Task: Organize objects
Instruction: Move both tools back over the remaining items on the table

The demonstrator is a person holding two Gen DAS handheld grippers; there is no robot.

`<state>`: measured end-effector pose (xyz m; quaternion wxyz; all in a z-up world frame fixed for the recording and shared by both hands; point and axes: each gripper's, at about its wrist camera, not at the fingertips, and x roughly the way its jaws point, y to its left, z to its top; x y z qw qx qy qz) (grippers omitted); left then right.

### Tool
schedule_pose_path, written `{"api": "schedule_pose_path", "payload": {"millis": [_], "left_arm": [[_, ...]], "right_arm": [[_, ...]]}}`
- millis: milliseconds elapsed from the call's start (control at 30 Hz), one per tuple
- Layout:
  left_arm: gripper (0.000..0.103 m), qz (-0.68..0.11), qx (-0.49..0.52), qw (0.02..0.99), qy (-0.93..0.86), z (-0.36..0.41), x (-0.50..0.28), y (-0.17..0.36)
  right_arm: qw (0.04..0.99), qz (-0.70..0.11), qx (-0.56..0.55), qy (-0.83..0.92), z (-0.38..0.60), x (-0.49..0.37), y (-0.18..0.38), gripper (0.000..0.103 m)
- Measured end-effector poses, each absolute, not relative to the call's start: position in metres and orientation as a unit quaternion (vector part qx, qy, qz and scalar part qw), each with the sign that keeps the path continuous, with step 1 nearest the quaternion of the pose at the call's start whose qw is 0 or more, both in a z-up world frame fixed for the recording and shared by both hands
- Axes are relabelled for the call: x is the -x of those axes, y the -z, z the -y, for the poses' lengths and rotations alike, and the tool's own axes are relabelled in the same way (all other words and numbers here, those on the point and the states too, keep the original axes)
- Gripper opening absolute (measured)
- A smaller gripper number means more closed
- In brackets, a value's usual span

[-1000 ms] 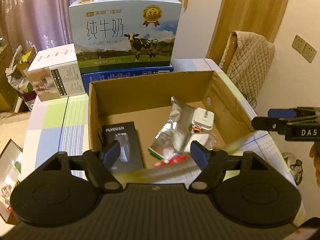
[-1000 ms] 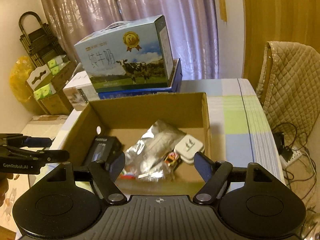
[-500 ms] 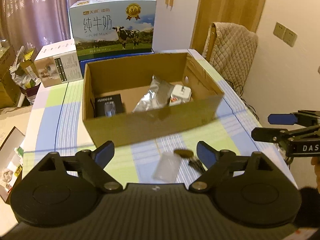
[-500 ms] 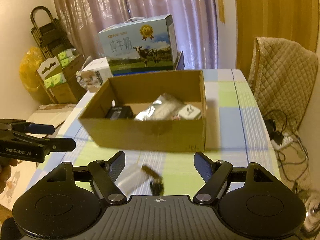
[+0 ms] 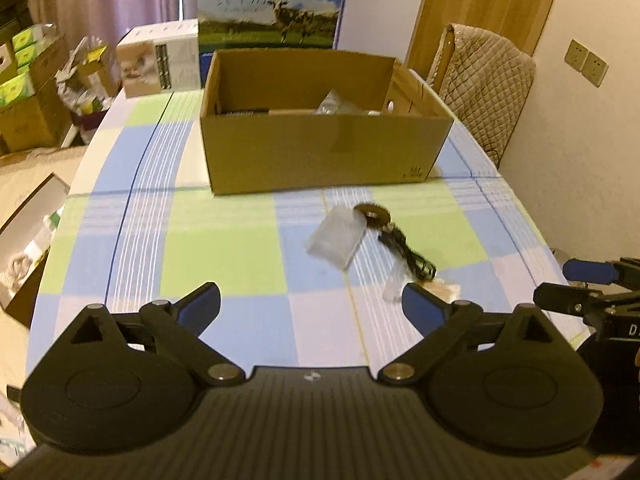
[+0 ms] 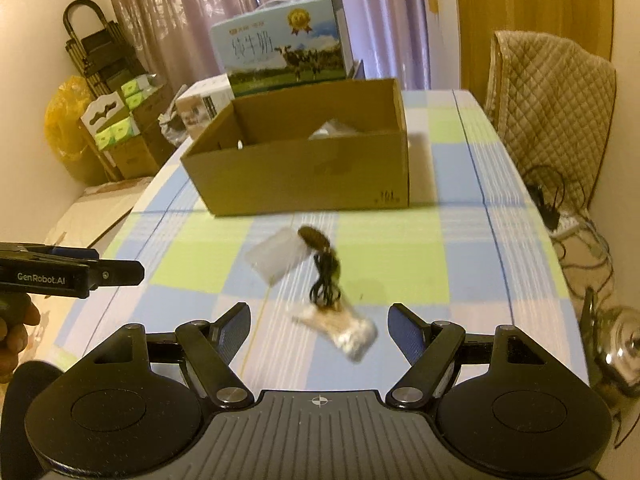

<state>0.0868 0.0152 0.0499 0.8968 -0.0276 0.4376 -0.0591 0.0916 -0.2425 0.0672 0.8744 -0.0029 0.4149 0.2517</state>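
An open cardboard box (image 5: 320, 152) (image 6: 304, 172) stands on the checked tablecloth with a few items inside. In front of it lie a clear plastic case (image 5: 335, 236) (image 6: 278, 256), a brown disc (image 5: 372, 213) (image 6: 314, 237), a coiled black cable (image 5: 410, 254) (image 6: 326, 284) and a small clear packet (image 6: 344, 326) (image 5: 436, 290). My left gripper (image 5: 312, 300) is open and empty, held back from these items. My right gripper (image 6: 320, 326) is open too, with the packet lying between its fingers' line on the table. Each gripper shows in the other's view, the left gripper (image 6: 72, 274) and the right gripper (image 5: 592, 292).
Behind the box stand a milk carton case (image 5: 272, 0) (image 6: 284, 52) and a white product box (image 5: 160, 60). A quilted chair back (image 5: 484, 80) (image 6: 552, 108) is at the right. Stacked boxes (image 6: 120, 132) sit on the floor left; cables and a metal kettle (image 6: 616, 348) lie right.
Both grippers have pulled back from over the box toward the near table edge. The loose items in front of the box have come into view.
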Motion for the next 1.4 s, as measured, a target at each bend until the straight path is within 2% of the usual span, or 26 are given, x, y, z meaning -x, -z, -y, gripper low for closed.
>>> {"api": "schedule_pose_path", "payload": {"millis": [667,1400], "left_arm": [[0.096,-0.443,0.029,0.894,0.055,-0.015,-0.065,-0.039],[0.096,-0.46,0.001,0.886,0.067,-0.002,-0.091,-0.018]], "right_arm": [[0.867,-0.43,-0.001,-0.252,0.247,-0.071,-0.054,0.073],[0.854,-0.449,0.03,-0.262,0.25,-0.096,-0.023,0.073]]}}
